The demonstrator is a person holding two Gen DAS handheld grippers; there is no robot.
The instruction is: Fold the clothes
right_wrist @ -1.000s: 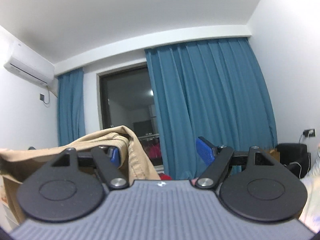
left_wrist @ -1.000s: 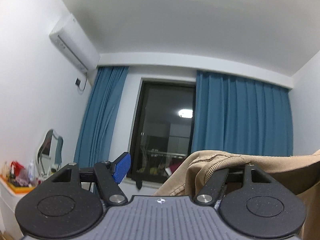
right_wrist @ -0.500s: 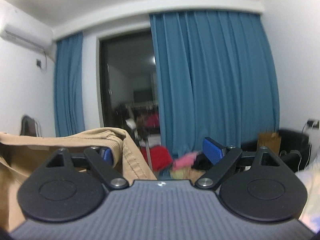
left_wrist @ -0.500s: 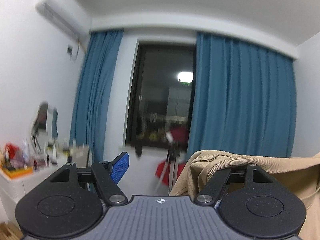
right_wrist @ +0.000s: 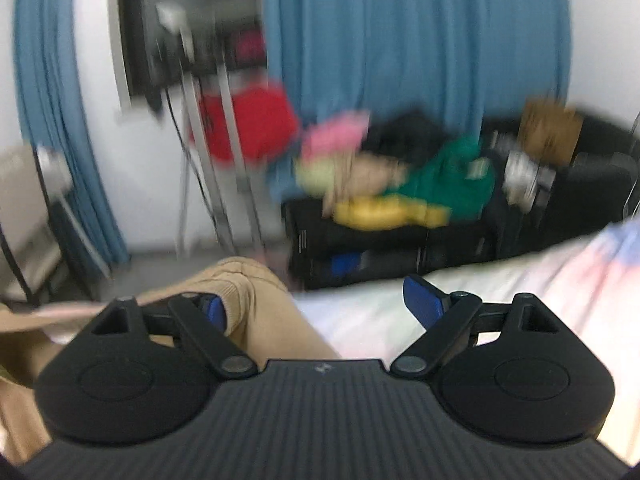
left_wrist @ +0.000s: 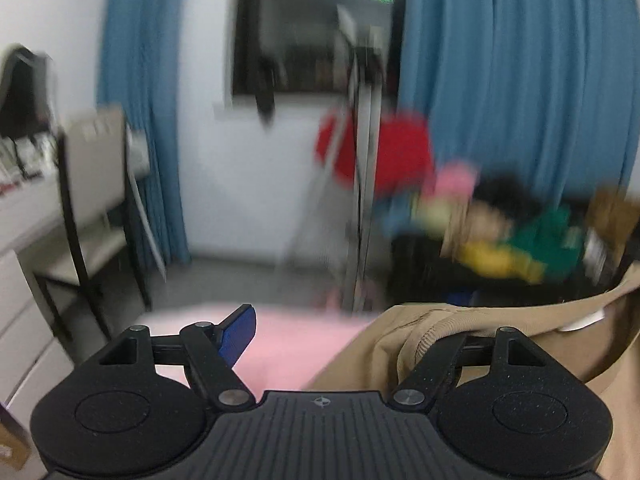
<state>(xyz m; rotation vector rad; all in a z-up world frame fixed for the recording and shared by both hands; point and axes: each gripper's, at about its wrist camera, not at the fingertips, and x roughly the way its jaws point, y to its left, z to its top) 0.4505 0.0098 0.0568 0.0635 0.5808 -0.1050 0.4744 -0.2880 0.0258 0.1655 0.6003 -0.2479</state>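
Starting at our left gripper [left_wrist: 340,338]: the jaws stand wide apart, one blue pad [left_wrist: 237,334] out in the open, and the ribbed edge of the tan garment [left_wrist: 460,334] is draped over the other finger, which it hides. So spread, not clamped; the cloth looks hooked over that finger, not pinched. Same story on our right gripper [right_wrist: 320,312]: jaws spread, its left pad [right_wrist: 212,312] tucked against the garment's ribbed hem [right_wrist: 240,280], its right pad [right_wrist: 424,300] bare.

The garment itself hangs between the two grippers, up off the bed, whose pink sheet [left_wrist: 288,344] shows below on the left view and paler bedding [right_wrist: 500,280] on the right.

How it'll handle, our guess: soft, floppy, medium-weight cotton, not slippery, nothing fragile. The ribbed band is the thickest, grippiest part, so that's where we'd want to hold it, at the two ends of that edge so the body drops flat. Draped on open fingers it could slide off with a quick swing.

Past that everything's motion-blurred: blue curtains [right_wrist: 400,60], a dark window [left_wrist: 312,28], a heap of coloured clothes [right_wrist: 400,184].
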